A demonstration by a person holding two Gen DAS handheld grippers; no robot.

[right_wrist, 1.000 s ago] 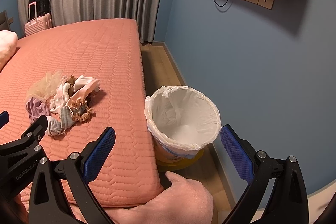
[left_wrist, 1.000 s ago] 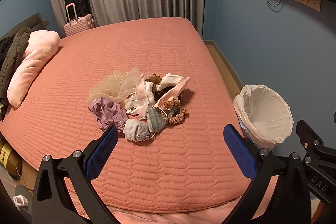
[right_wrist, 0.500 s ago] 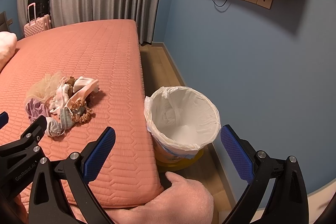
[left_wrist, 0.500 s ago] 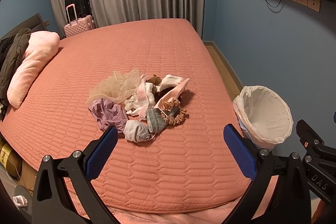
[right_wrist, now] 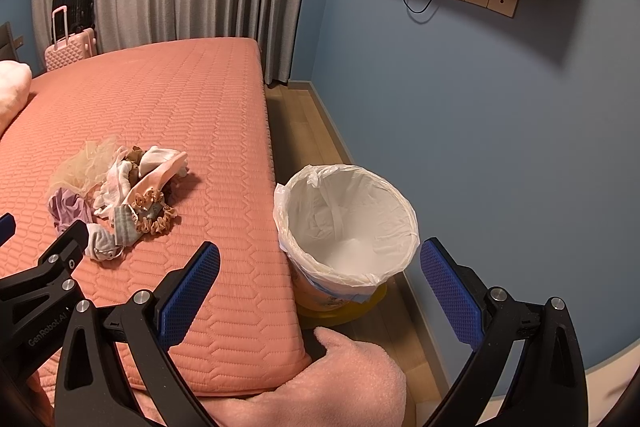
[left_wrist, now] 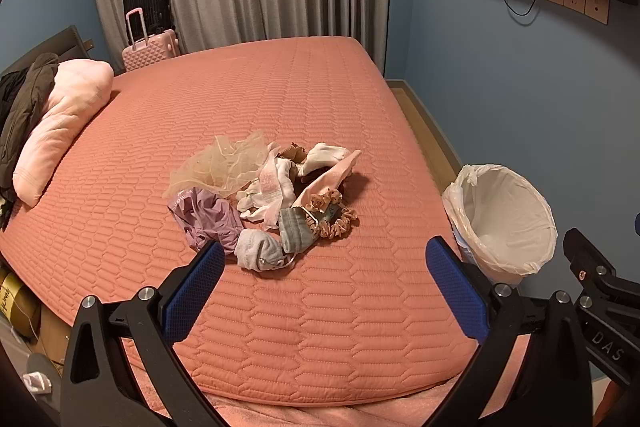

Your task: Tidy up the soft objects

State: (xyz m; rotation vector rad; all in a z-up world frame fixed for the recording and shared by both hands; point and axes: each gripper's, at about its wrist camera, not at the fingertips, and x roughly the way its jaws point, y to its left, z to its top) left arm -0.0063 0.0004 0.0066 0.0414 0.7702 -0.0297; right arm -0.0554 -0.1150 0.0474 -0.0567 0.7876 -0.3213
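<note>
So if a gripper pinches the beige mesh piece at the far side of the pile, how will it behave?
The mesh piece looks sheer and crumpled, so it is probably very light and floppy and will drape from the pinch. Its edge touches the purple cloth and the white garment, so it may snag and drag one along.

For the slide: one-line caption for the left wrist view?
Open left gripper faces a pile of soft items on a pink bed; lined bin on the floor beside it.

Dim, warm indoor light; soft shadows; sharp focus throughout; strong fisheye bending with black corners in both views.
</note>
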